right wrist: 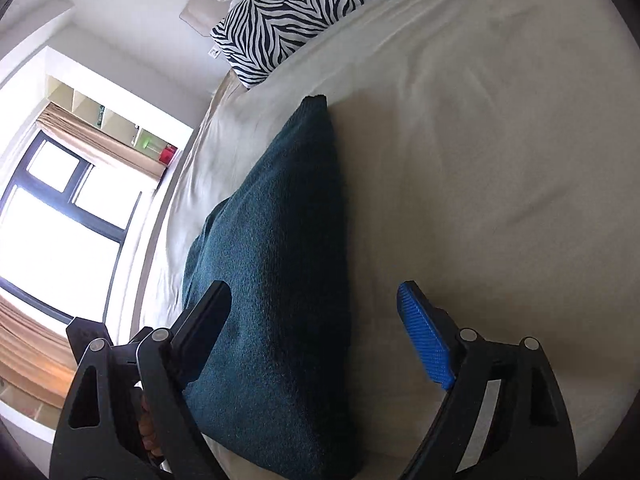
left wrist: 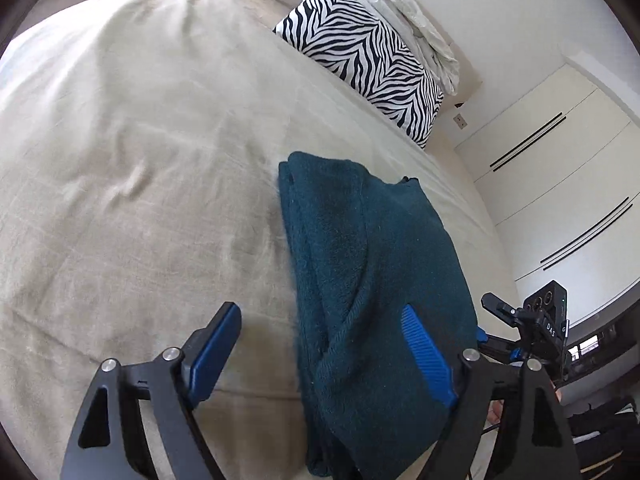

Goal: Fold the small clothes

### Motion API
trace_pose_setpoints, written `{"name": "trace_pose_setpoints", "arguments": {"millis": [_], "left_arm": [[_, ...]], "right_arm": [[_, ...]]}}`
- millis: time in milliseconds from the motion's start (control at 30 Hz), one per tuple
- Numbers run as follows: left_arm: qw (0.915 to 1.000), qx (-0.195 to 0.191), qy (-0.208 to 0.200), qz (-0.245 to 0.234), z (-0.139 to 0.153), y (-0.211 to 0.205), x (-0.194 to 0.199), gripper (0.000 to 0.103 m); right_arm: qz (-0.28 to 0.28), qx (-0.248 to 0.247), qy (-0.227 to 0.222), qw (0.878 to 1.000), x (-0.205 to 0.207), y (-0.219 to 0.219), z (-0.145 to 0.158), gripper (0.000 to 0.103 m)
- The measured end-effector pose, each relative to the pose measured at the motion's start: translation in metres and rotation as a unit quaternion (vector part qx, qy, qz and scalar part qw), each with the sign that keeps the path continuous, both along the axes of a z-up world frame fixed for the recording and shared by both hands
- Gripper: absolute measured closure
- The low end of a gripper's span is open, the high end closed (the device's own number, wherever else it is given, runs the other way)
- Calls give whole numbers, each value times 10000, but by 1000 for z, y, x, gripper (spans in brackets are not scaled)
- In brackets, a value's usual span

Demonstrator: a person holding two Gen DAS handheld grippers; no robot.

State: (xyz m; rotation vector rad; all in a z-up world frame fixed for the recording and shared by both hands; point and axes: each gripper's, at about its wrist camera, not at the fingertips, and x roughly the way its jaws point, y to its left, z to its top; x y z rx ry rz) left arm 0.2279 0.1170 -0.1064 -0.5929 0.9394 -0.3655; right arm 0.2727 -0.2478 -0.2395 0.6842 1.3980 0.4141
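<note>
A dark teal knitted garment (left wrist: 372, 280) lies folded into a long narrow shape on the beige bed sheet (left wrist: 140, 160). My left gripper (left wrist: 320, 336) is open above its near end, its right finger over the cloth and its left finger over bare sheet. In the right wrist view the same garment (right wrist: 280, 280) runs away from me. My right gripper (right wrist: 316, 312) is open over its near end, left finger above the cloth, right finger above the sheet (right wrist: 480, 160). Neither gripper holds anything. The right gripper's body (left wrist: 532, 320) shows at the left view's right edge.
A zebra-print pillow (left wrist: 360, 56) and a crumpled cream blanket (left wrist: 404, 12) lie at the head of the bed. White wardrobe doors (left wrist: 560, 184) stand beyond the bed's right side. A bright window (right wrist: 60, 232) and shelves (right wrist: 100, 116) are on the other side.
</note>
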Motion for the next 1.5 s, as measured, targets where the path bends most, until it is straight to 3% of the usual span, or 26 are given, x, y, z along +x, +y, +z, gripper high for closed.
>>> {"name": "trace_pose_setpoints", "arguments": {"millis": [67,133,267,367,467,533,567,633,667,700,767,900,1133,1267,1400,1500], "left_arm": [[9994,-70,318,-67,-14,-7,11,32],[9995,-28,325,-38,-14,-10,15,32],[9985,241,466,-164,-12,-21,25,32],[9974,-36,631,-333,-14,-32,31,33],[9955,554,612,-466,-14,-52,33,33],[9944,712,597,-500,-14,-55,32,35],[9943,721,615,-496,-14,-53,32,38],[9952,474,683,-512,-16,-44,33,68],[9951,286,731,-608,-18,-42,33,72],[9950,336,691,-639,-17,-42,32,73],[9947,487,601,-681,-10,-46,28,75],[9965,311,416,-653,13,-37,16,78],[9971,427,-273,-563,90,10,-39,78],[9955,611,-423,-581,112,38,-71,78],[9951,733,-342,-574,97,57,-94,77],[9927,1048,-2,-589,51,60,-101,76]], "right_arm": [[229,-76,-67,9997,-7,15,-2,18],[425,204,38,9989,-7,32,-6,19],[671,-81,133,9976,0,50,-13,19],[629,-108,139,9979,4,55,-11,33],[626,-112,101,9979,-1,52,-13,46],[558,10,169,9983,-2,46,-15,52],[534,59,193,9984,-2,44,-16,53],[520,70,176,9985,-2,45,-13,57],[515,35,131,9986,-4,46,-10,58],[505,-4,74,9987,-6,47,-6,60],[524,-103,-75,9985,-11,50,6,63],[496,-18,-286,9984,-18,56,37,66],[642,595,-666,9939,-48,90,100,66],[734,916,-728,9904,-72,114,121,66],[673,1059,-498,9908,-106,128,108,66],[711,771,-109,9944,-132,138,65,65]]}}
